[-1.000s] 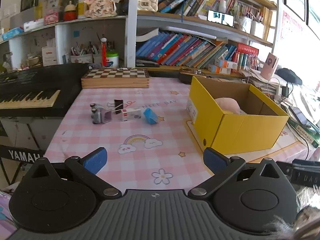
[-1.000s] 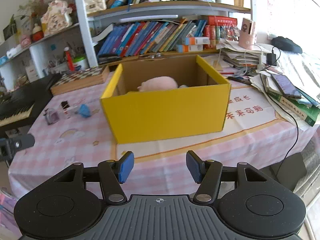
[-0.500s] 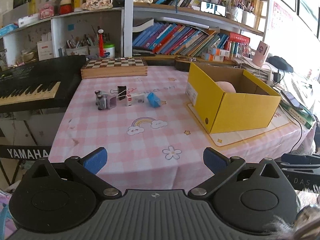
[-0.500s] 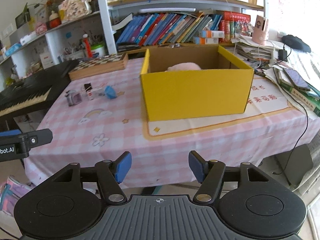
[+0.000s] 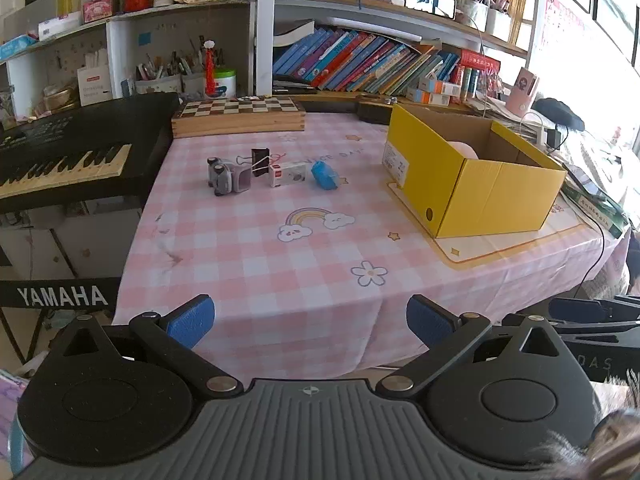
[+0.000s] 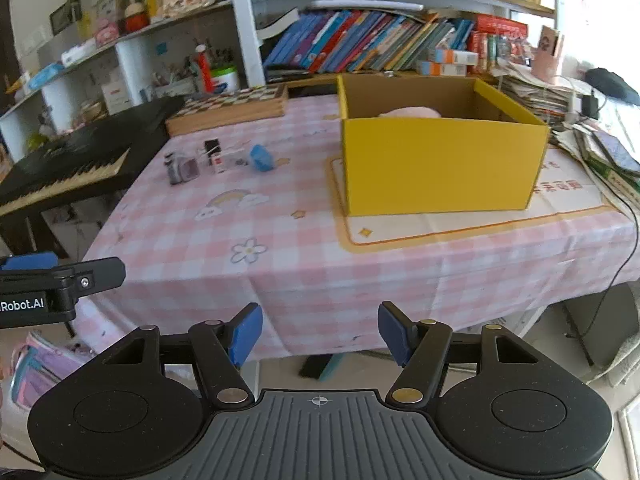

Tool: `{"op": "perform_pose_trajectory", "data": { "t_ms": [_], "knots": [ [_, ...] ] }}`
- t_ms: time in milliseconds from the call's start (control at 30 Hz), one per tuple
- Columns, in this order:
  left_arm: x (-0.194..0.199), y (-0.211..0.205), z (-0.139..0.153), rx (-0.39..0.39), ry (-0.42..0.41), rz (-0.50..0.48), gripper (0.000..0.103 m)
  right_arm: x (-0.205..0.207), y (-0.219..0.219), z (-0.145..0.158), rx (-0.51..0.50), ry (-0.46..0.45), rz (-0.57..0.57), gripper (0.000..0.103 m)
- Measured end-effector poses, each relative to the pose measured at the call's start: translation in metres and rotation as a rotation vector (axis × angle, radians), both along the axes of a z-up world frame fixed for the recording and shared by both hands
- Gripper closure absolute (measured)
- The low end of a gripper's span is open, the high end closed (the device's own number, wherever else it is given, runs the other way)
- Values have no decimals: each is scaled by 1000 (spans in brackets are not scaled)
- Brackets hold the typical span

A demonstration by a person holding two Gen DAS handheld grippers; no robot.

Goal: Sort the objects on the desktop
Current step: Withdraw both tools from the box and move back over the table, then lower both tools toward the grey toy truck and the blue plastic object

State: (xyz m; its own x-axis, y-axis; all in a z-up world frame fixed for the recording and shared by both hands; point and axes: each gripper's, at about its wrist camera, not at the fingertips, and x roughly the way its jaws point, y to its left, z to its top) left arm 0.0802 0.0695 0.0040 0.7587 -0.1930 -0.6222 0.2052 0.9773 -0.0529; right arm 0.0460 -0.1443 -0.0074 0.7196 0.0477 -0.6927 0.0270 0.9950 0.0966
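Note:
On the pink checked tablecloth (image 5: 256, 256) lie a grey toy car (image 5: 226, 176), a black binder clip (image 5: 259, 162), a small white box (image 5: 289, 173) and a blue object (image 5: 325, 175), in a row at the far left. They also show in the right wrist view, around the blue object (image 6: 261, 157). An open yellow cardboard box (image 5: 476, 184) stands to the right with something pink (image 6: 408, 112) inside. My left gripper (image 5: 310, 320) is open and empty, held off the table's near edge. My right gripper (image 6: 320, 332) is open and empty, also back from the near edge.
A black Yamaha keyboard (image 5: 68, 152) stands left of the table. A wooden chessboard box (image 5: 239, 115) lies at the back. Bookshelves (image 5: 360, 60) fill the wall behind. Books, cables and a phone (image 6: 600, 148) crowd the right side.
Both grippers have drawn back from the table, so the table and box look farther away. Their jaws stayed open. The objects on the cloth have not moved.

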Motion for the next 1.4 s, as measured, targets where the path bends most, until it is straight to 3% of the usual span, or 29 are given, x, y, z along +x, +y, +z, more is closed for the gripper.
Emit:
{"op": "perform_pose_trajectory", "data": {
  "t_ms": [733, 1400],
  "knots": [
    [-1, 41, 8, -27, -51, 91, 0, 13, 54, 12, -64, -34, 164, 37],
    [29, 40, -2, -17, -7, 111, 0, 47, 60, 4, -78, -21, 233, 37]
  ]
}}
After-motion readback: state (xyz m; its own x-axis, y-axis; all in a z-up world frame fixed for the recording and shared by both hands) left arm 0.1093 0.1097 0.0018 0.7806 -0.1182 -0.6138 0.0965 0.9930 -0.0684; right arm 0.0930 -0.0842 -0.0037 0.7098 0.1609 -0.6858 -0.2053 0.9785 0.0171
